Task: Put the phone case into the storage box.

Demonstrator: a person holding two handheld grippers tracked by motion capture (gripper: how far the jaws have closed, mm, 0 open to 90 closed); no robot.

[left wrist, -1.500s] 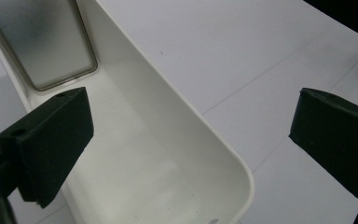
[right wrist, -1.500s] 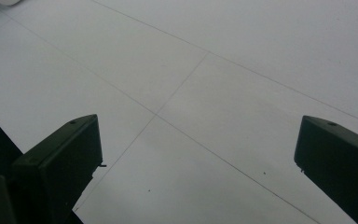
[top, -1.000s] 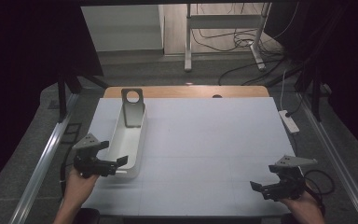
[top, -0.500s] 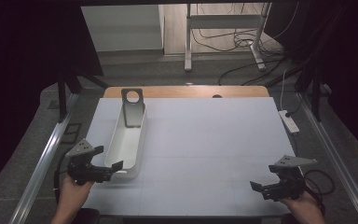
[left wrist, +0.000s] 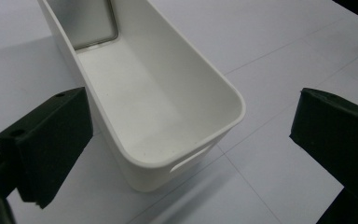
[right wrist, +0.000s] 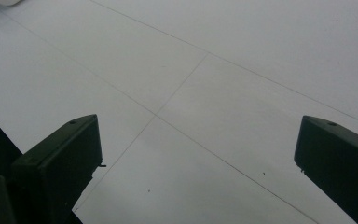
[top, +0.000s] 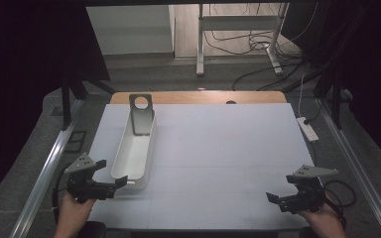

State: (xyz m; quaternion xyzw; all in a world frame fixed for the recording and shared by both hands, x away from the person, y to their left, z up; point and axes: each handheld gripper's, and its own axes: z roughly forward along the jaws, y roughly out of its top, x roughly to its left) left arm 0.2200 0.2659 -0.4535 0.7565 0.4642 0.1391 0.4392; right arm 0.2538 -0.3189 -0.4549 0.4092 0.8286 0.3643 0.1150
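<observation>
Left tongs [top: 120, 182] pulled back off the white bin [top: 133, 151], both tongs wide open and empty, so we'd released it on the desk [top: 218, 148].

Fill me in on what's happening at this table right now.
A person sits at a white table with a two-jaw gripper in each hand. The left gripper is open at the near end of a long white tray, its jaws apart and holding nothing. A grey bracket with a round hole stands in the tray's far end; otherwise the tray looks empty. The right gripper is open too, over bare table near the front right corner, far from the tray.
</observation>
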